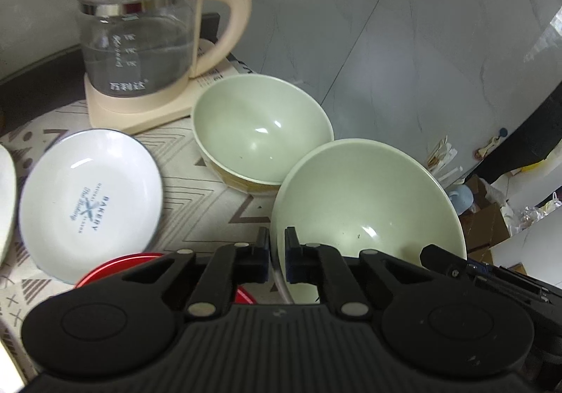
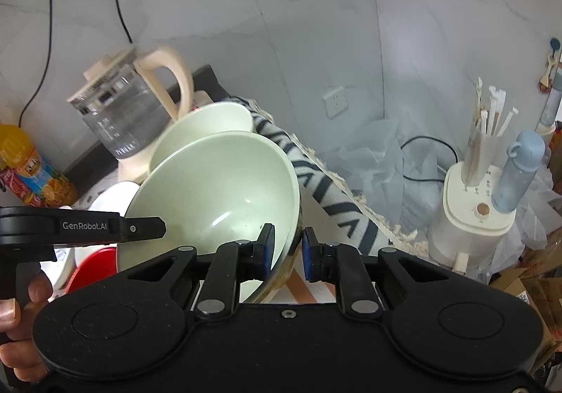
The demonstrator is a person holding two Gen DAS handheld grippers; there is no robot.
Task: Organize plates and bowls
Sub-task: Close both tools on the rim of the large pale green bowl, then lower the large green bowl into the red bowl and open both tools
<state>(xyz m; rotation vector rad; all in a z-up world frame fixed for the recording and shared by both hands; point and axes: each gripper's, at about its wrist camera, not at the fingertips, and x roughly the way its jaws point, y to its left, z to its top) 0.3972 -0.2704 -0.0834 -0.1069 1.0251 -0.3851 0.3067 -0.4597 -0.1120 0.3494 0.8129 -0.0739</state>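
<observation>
A pale green bowl [image 1: 365, 203] is held tilted above the table, and it also shows in the right wrist view [image 2: 217, 189]. My left gripper [image 1: 277, 252] is shut on its left rim. My right gripper [image 2: 287, 249] is shut on its right rim. A second green bowl [image 1: 260, 133] with a yellow outside stands on the cloth behind it. A white plate [image 1: 91, 196] printed "BAKERY" lies to the left, overlapping a red plate [image 1: 116, 270] below it. Another white plate edge [image 1: 5, 203] shows at the far left.
A glass kettle [image 1: 140, 38] on a cream base stands at the back left by the wall. The patterned tablecloth [image 2: 337, 203] hangs over the table's right edge. An orange drink bottle [image 2: 31, 171] stands at left. A white appliance [image 2: 470, 224] with sticks and a blue bottle [image 2: 520, 168] sit right.
</observation>
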